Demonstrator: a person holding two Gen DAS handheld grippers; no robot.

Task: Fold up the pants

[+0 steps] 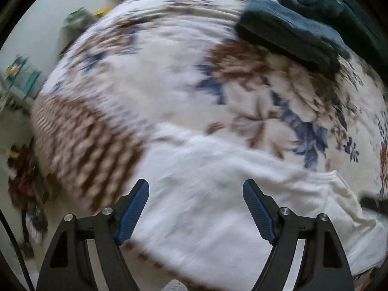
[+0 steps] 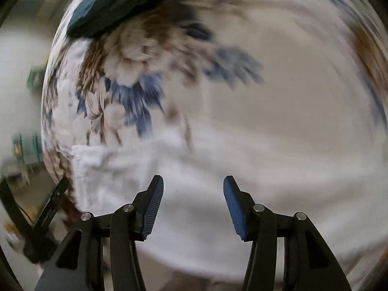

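White pants (image 1: 218, 194) lie flat on a floral bedspread (image 1: 169, 72), filling the lower half of the left wrist view. My left gripper (image 1: 196, 189) is open and empty, hovering above the white cloth. In the right wrist view the same white pants (image 2: 194, 194) lie under my right gripper (image 2: 193, 184), which is open and empty above them. The other gripper's dark finger (image 2: 52, 206) shows at the left edge of that view. Both views are motion-blurred.
Dark teal folded garments (image 1: 291, 34) lie at the far side of the bed, also in the right wrist view (image 2: 114, 4). The bed's left edge drops to a floor with clutter (image 1: 24, 181) and a teal shelf (image 1: 21, 75).
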